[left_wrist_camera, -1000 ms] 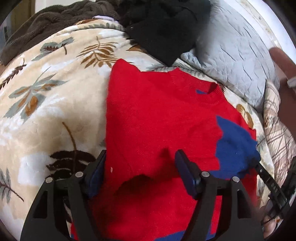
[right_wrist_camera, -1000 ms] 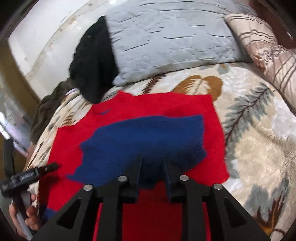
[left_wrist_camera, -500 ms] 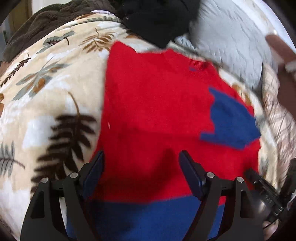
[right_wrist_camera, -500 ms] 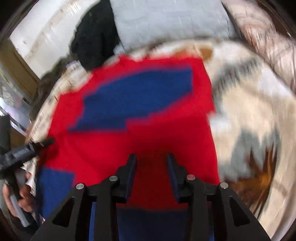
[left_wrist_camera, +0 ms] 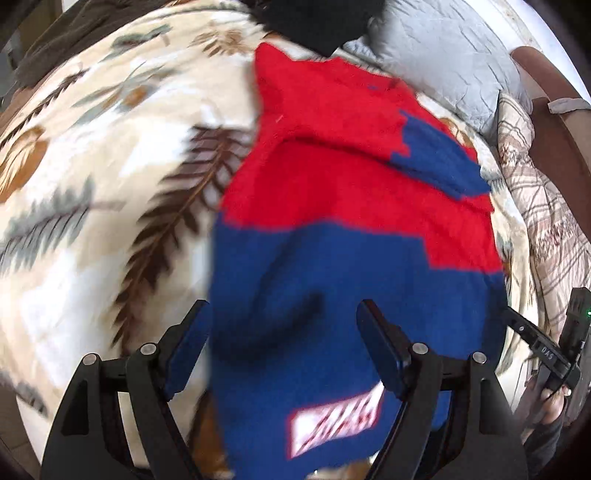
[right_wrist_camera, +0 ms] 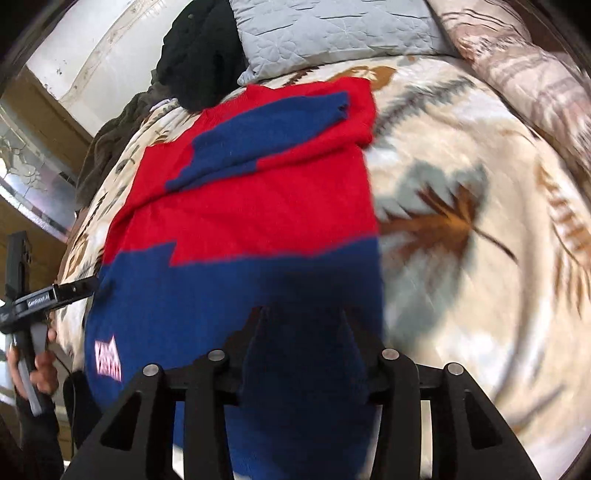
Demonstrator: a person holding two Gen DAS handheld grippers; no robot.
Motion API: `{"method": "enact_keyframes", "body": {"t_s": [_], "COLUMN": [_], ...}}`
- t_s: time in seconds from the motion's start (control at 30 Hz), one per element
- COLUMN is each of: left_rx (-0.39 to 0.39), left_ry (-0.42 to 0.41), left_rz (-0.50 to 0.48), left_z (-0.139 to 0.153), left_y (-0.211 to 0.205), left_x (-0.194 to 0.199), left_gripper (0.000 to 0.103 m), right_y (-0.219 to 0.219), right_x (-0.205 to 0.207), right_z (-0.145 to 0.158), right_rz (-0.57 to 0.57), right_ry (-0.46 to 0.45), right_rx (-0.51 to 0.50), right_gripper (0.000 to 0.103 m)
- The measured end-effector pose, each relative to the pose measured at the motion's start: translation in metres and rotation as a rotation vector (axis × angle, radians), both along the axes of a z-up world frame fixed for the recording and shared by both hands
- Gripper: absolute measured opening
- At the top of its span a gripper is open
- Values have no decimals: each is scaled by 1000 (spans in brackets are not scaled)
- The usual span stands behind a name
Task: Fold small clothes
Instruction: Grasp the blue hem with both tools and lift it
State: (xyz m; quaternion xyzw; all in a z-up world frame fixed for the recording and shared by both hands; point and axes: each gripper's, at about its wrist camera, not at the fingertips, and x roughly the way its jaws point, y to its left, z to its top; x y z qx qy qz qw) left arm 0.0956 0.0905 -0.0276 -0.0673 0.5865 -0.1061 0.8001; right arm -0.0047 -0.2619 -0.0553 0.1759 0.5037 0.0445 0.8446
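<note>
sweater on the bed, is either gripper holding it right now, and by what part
Neither holds the sweater. The left gripper stands open over its blue lower part; the right gripper has just been opening there, with nothing clamped.

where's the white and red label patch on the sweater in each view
Left wrist view: the label patch sits low, right of centre, on the blue part of the sweater, beside the near right finger.
Right wrist view: the label patch is at lower left, near the sweater's left edge.
Shared landmark: the grey quilted pillow at the far end of the bed, beyond the sweater in both views.
</note>
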Motion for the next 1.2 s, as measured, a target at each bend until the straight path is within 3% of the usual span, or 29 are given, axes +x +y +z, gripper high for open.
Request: {"method": "enact_keyframes", "body": {"t_s": [0.17,0.43,0.63,0.73,0.8,0.83,0.87,0.93,0.97,1.07,1.2], "left_rx": [-61,-135,-98,-83,-69,-51,-52,-114,-195,-345,-470], "left_ry": [95,161,191,166,154,154,155,172,193,191,171], "left_rz": [-4,-11,-57,-60,-55,-60,-61,-62,-59,-46,-41], "left_z": [-16,-29,-37,-38,-38,-37,-36,-35,-33,-25,-17], "left_y": [19,29,15,10,9,10,12,20,25,34,39], "left_x": [-33,-66,-80,-88,-91,-91,-90,-88,-86,-82,-76], "left_gripper": [81,81,82,81,57,34,20,9,8,8,8], "right_y": [-23,-13,-3,-2,-1,-1,-1,1,2,0,-7], "right_x": [-42,-68,-74,-77,-76,-76,-76,-78,-79,-81,-82], "right_z": [-7,-33,-38,-43,-43,-43,-45,-44,-42,-29,-9], "right_rz": [-17,65,152,187,194,201,210,224,234,232,211], "right_ry": [34,77,85,92,87,86,92,74,56,-19,-124], "right_rx": [59,176,232,264,265,268,277,276,284,359,445], "right_gripper": [52,53,55,51,32,4,5,5,5,5,5]}}
